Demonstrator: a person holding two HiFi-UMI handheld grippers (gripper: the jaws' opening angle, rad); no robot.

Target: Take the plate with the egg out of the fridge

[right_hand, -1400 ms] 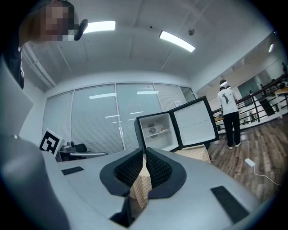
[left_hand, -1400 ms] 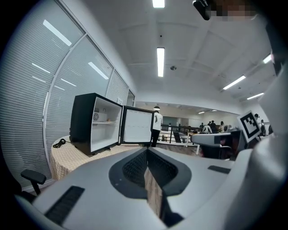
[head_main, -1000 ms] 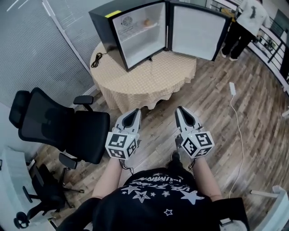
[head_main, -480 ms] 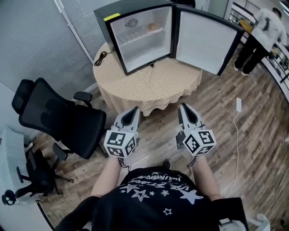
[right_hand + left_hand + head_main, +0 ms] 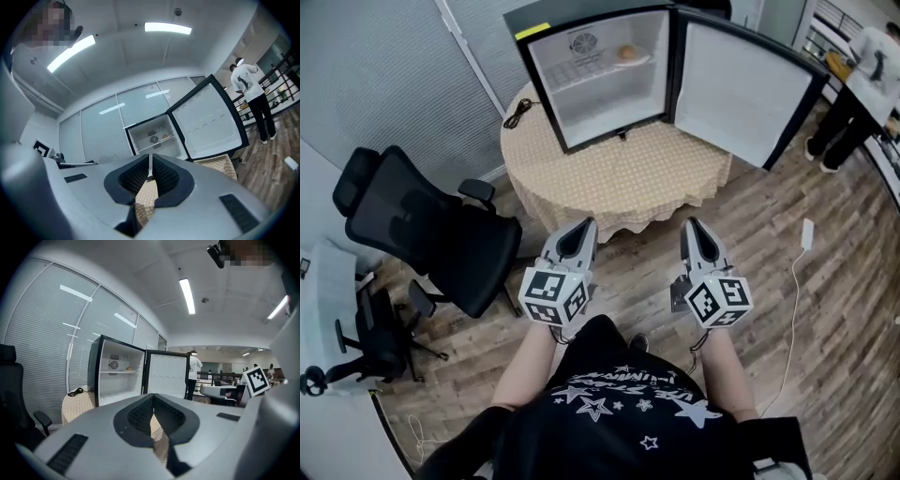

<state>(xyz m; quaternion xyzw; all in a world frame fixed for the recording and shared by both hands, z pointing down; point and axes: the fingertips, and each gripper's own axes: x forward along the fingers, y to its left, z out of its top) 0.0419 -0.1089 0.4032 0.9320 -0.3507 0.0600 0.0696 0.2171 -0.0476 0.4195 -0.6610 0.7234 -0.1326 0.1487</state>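
Wooden floor (image 5: 724, 221) between right gripper (image 5: 692, 225) and table (image 5: 619, 187)

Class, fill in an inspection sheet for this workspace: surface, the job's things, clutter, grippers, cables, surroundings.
Surface: round table under a checked cloth, carrying the fridge.
Job's things: fridge door open; plate with egg on the upper shelf.
Clutter: nothing seen.
Grippers: left gripper and right gripper both shut, empty, held short of the table.
Cables: black cable coiled on the table left of the fridge; white cable on the floor at right.
Surroundings: chair at left; person standing far right.
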